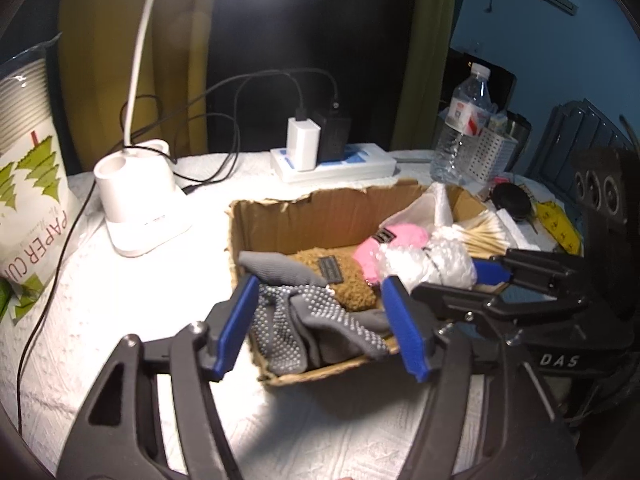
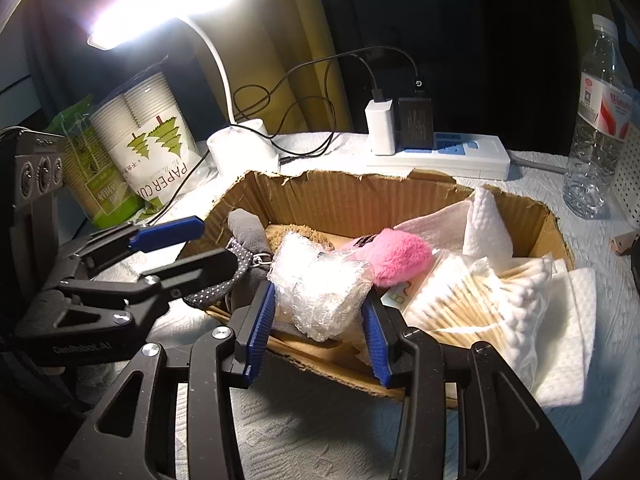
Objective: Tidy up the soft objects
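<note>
A torn cardboard box (image 1: 304, 216) (image 2: 344, 200) sits on the white-covered table. In it lie grey dotted gloves (image 1: 320, 328), a brown fuzzy piece (image 1: 344, 280), a pink plush item (image 1: 396, 240) (image 2: 400, 256), a crumpled bubble-wrap bundle (image 1: 432, 264) (image 2: 324, 284), white tissue (image 2: 476, 224) and a pack of cotton swabs (image 2: 472, 300). My left gripper (image 1: 324, 324) is open just above the gloves at the box's near edge. My right gripper (image 2: 320, 320) is open with its fingers on either side of the bubble wrap; I cannot tell if they touch it.
A white lamp base (image 1: 136, 200) stands left of the box. Behind the box lies a power strip (image 1: 332, 160) with chargers and cables. A paper cup pack (image 1: 28, 152) stands at the far left. A water bottle (image 1: 464, 120) and a white perforated holder (image 1: 492, 148) stand at the right.
</note>
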{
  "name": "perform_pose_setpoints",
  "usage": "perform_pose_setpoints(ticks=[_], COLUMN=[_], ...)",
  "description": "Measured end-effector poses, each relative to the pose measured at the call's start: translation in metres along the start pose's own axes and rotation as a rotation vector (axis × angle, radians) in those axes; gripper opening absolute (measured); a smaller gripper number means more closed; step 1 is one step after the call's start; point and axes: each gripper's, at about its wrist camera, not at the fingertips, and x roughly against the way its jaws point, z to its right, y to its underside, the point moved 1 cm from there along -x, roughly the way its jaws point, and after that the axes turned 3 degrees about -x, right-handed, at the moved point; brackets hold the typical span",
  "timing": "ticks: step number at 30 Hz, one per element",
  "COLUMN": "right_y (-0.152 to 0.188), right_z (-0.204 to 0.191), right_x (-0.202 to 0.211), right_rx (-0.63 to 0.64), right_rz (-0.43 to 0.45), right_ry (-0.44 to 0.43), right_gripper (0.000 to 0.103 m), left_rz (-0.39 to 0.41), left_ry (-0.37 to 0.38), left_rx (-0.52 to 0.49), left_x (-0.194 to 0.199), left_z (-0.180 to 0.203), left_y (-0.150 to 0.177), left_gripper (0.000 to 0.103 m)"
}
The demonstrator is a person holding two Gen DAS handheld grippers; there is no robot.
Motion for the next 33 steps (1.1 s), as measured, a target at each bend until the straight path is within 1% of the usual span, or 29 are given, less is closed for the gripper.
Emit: perform_pose_setpoints(ticks=[4,8,18,33], right_y=[0.002,0.002,0.003,0.021], right_z=[-0.001,-0.002,-0.006,-0.024], right_x=[0.002,0.009,0.037,0.086], right_rx=[-0.003,-0.007,-0.011,0.002], right_rz=[-0.001,0.016,0.071,0.132], right_ry=[0.011,0.023,0.055,0.086], right_gripper=[0.051,0.061,0.062,0.062], left_rz=[0.011,0.030,0.081,0.141], left_ry=[-0.011,-0.015,-0.011,0.005], left_rx=[0.008,0.014,0.012,-0.007], left_x=[0.008,0.018,0.045,0.094], left_z=[-0.002,-0.004,0.003,0.025], left_y=[0.001,0.002,0.002,0.015], left_gripper=[0.067,0.074,0.079,0.080])
